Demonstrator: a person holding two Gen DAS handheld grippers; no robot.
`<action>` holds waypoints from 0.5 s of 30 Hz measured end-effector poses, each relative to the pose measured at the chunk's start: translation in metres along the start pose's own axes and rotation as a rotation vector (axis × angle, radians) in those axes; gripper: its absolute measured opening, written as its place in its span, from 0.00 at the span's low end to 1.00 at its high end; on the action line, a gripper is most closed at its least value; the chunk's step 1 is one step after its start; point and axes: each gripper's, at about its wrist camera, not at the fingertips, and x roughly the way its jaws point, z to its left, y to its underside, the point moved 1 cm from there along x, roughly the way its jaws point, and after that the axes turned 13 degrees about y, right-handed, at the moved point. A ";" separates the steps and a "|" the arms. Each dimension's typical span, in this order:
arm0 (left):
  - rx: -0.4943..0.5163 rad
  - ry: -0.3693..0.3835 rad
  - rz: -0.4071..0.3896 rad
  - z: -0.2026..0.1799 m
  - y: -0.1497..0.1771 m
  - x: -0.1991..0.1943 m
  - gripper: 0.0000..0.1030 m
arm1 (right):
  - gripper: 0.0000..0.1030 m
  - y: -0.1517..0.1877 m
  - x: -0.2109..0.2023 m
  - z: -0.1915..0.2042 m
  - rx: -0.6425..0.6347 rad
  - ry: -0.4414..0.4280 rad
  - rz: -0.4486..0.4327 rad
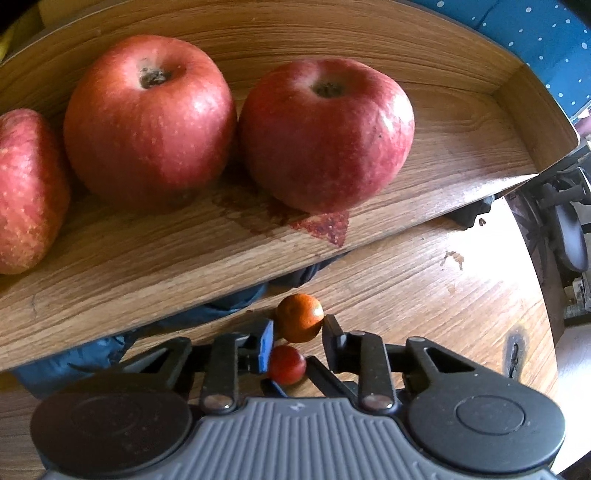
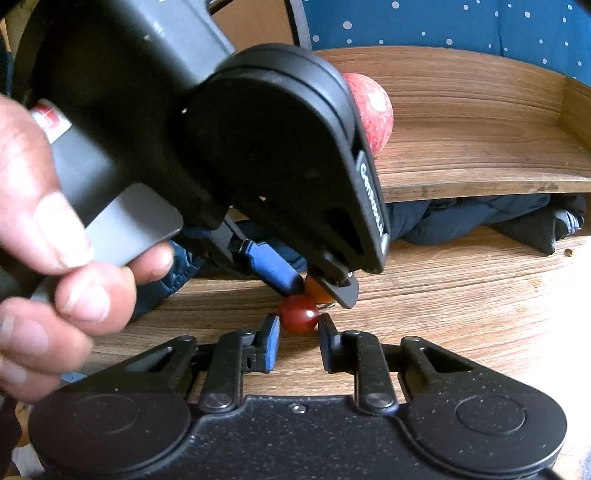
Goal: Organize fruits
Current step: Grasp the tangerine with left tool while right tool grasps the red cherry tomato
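Three red apples sit in a wooden tray (image 1: 443, 177): one (image 1: 149, 118), one (image 1: 325, 133), and one at the left edge (image 1: 26, 192). On the table below, my left gripper (image 1: 298, 325) has its jaws around a small orange fruit (image 1: 300, 317), pads touching its sides. A small red fruit (image 1: 286, 364) lies just behind it. In the right wrist view, my right gripper (image 2: 298, 326) is open around that red fruit (image 2: 298, 314), pads close beside it. The left gripper's fingertips (image 2: 345, 293) hold the orange fruit (image 2: 316, 290) right behind it.
The wooden tray (image 2: 480, 173) rests on a dark blue padded cloth (image 2: 461, 221) on a wooden table (image 1: 424, 295). A blue dotted fabric (image 2: 443, 26) lies behind. A hand (image 2: 44, 229) holds the left gripper, blocking much of the right view.
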 end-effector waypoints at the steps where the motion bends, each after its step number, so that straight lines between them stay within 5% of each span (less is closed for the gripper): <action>1: -0.002 0.001 -0.001 0.000 0.000 0.000 0.29 | 0.23 -0.001 0.002 0.000 0.001 0.000 0.001; 15: -0.040 -0.001 -0.044 0.013 0.012 -0.024 0.28 | 0.23 -0.003 0.001 0.004 -0.032 0.001 0.000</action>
